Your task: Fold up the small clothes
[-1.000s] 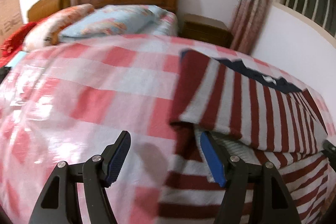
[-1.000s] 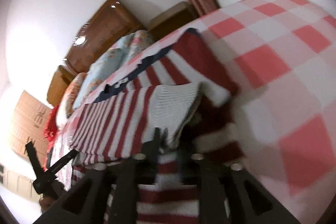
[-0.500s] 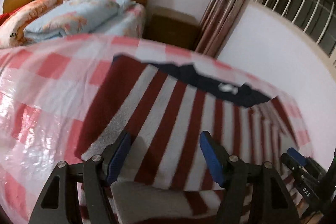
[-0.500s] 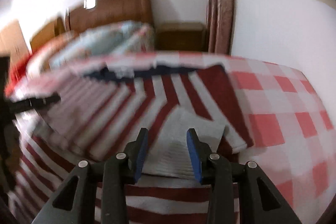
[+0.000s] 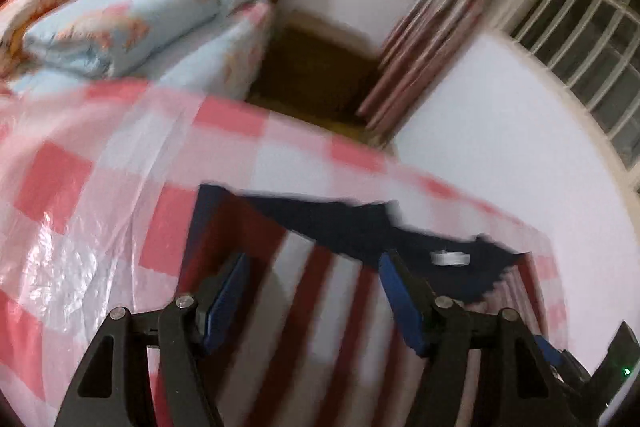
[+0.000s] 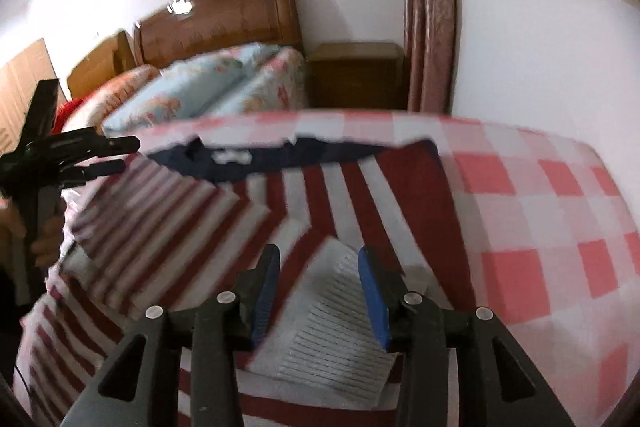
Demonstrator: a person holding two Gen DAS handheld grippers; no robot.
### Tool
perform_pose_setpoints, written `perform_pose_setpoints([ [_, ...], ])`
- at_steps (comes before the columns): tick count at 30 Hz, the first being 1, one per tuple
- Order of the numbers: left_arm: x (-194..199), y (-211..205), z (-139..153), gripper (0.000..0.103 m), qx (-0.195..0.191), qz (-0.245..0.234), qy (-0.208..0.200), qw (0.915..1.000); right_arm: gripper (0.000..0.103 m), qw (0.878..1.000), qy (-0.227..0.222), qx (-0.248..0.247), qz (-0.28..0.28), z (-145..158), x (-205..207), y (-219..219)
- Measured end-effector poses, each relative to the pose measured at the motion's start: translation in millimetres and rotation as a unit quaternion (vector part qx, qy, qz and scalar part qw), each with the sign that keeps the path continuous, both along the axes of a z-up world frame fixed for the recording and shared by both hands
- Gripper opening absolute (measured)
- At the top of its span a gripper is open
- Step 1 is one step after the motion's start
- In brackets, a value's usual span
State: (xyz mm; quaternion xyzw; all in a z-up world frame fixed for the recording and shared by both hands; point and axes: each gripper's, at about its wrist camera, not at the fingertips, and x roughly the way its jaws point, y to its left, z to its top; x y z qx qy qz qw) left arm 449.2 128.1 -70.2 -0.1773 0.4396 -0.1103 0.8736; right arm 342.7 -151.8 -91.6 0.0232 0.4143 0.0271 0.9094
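between the wide-spread, empty jaws of the right gripper (image 6: 318, 291) lies the ribbed white cuff (image 6: 336, 327) of the striped sweater (image 6: 320, 195), its folded sleeve running toward 10 o'clock. left gripper (image 5: 312, 287), also wide and empty, hovers over the body, collar (image 5: 360, 227) at 12 o'clock on the checked bed cover (image 6: 540, 207). right looks nearer the cuff.

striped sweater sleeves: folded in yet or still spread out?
Folded in. On the red-and-white striped knit sweater, both sleeves cross the chest, and the ribbed white cuff lies on top between the right gripper fingers.
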Motion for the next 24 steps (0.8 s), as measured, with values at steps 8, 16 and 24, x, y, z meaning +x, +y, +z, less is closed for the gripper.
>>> perform_pose_setpoints([
  [8,-8.6,13.3,14.7,0.064,-0.020,-0.002,-0.020,0.9996,0.103,0.999,-0.038,-0.002,0.023,32.3,16.0,-11.4],
  [16,6.6,-2.0,1.9,0.065,0.031,-0.002,0.005,0.9995,0.103,0.995,0.059,-0.057,0.061,2.4,95.1,-14.1],
  [24,-30.4,-26.9,5.6,0.065,0.091,-0.038,-0.002,0.9951,0.103,0.997,0.051,-0.042,0.049,-0.1,72.9,-21.8],
])
